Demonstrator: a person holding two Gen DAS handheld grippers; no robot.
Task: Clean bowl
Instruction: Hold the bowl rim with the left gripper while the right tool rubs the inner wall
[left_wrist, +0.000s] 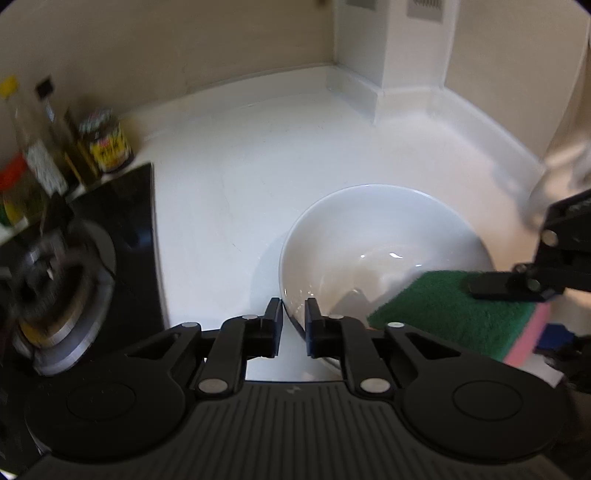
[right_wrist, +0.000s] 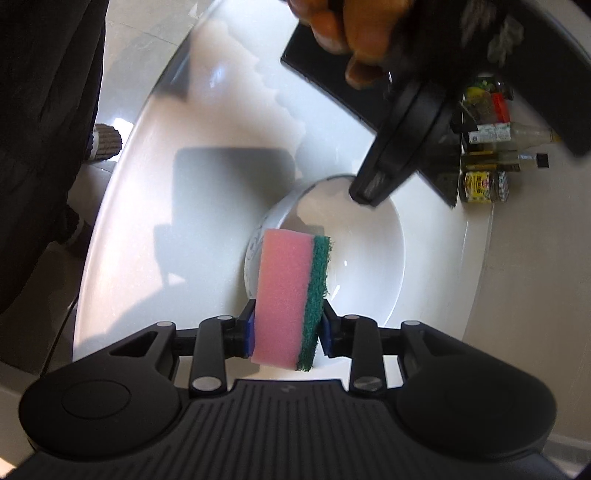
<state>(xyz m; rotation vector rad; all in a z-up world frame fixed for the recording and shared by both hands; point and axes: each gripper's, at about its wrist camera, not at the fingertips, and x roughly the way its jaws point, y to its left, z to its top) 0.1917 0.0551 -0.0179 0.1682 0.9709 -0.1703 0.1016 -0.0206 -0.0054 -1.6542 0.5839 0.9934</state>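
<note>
Bright diffuse light; glare on bowl (left_wrist: 391, 254); bottles (left_wrist: 40, 155) motion-blurred; fisheye bending, dark corners.

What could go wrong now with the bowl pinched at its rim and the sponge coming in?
1. The left tool grips only the thin rim of the white bowl; sponge pressure might tip or slip it.
2. The right tool holds the sponge near one end, so it may bend or twist loose while scrubbing.

A: The bowl (left_wrist: 384, 236)?
B: Glossy, smooth white glaze. Beside it, the sponge (right_wrist: 286, 295) is soft pink foam with a rough green scouring face.
A: And the counter (left_wrist: 240, 155)?
B: Smooth, shiny white.
</note>
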